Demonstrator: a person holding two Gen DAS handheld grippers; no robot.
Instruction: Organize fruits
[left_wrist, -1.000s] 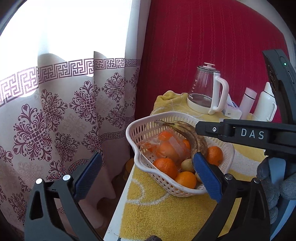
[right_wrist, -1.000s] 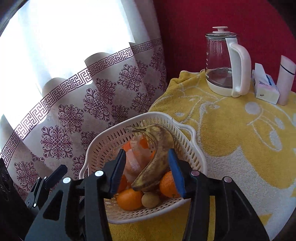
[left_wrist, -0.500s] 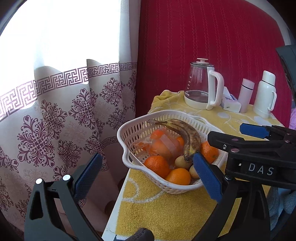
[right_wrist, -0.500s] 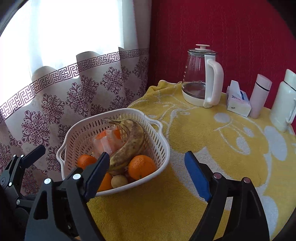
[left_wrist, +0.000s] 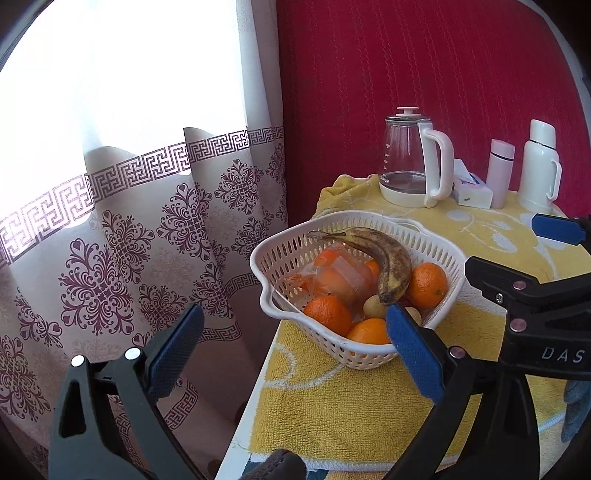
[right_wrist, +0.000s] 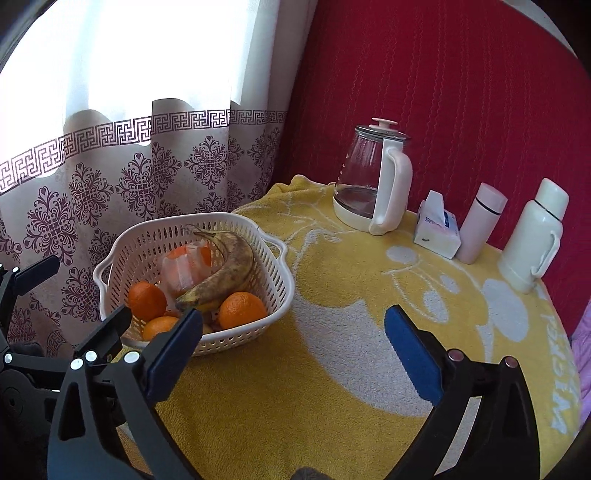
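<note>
**Both grippers released, fruit in the white basket**

The left gripper (left_wrist: 295, 339) hangs at the tabletop's left edge with its blue-padded fingers (left_wrist: 175, 350) spread wide and empty; one pad is over the patterned curtain (left_wrist: 129, 236), the other in front of the basket's near rim. The white slotted basket (right_wrist: 273, 291) sits on the yellow towel (right_wrist: 332, 369) near the left edge of the tabletop, at about nine o'clock in the right wrist view. In it a brown-spotted banana (right_wrist: 225, 269) lies across the top, beside a clear plastic bag (right_wrist: 184, 267) with orange fruit inside. Loose oranges (right_wrist: 242, 310) sit around them, one touching the banana's lower end, and a small pale fruit (left_wrist: 375, 306) lies under the banana tip.

The right gripper (right_wrist: 291, 339) hovers over the bare towel just right of the basket, its fingers (right_wrist: 410, 350) also fully apart and grasping nothing; its left pad overlaps the basket's near rim in the view.

At one to two o'clock, along the red wall (right_wrist: 461, 92), stand a glass kettle (right_wrist: 373, 184), a tissue pack (right_wrist: 437, 229), a pink flask (right_wrist: 482, 221) and a white thermos (right_wrist: 535, 236).
</note>
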